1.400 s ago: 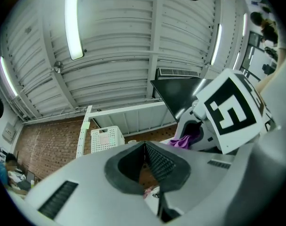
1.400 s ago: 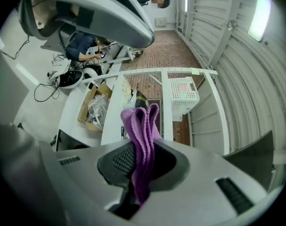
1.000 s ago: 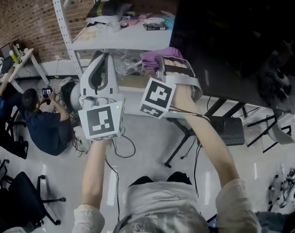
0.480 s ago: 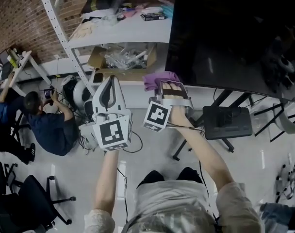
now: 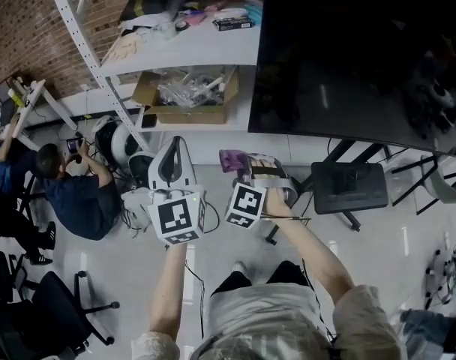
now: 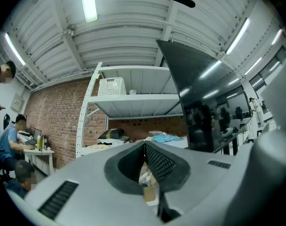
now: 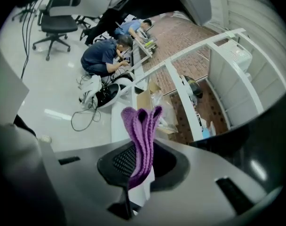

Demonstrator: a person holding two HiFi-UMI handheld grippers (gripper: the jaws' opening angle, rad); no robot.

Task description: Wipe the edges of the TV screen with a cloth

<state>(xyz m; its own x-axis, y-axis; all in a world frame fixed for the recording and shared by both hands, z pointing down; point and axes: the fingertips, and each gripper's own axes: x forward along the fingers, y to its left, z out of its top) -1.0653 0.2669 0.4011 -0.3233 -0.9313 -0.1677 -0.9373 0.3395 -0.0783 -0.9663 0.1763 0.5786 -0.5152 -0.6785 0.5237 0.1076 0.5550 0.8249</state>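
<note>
Right gripper view: pinches purple cloth (image 7: pixel 142 135) in right gripper (image 7: pixel 135 166), folds jutting out, likely as wiping pad for TV (image 5: pixel 348 58) edge; holds left gripper (image 6: pixel 145 150) closed, empty, aside.

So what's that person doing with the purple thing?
A person is holding a hand-held gripper in each hand in front of a big dark TV screen. The right hand-held gripper is clamped on a folded purple cloth, which sits just below the screen's lower left corner and doesn't seem to touch it. The left hand-held gripper is shut with nothing in it, held up beside the other one.
</note>
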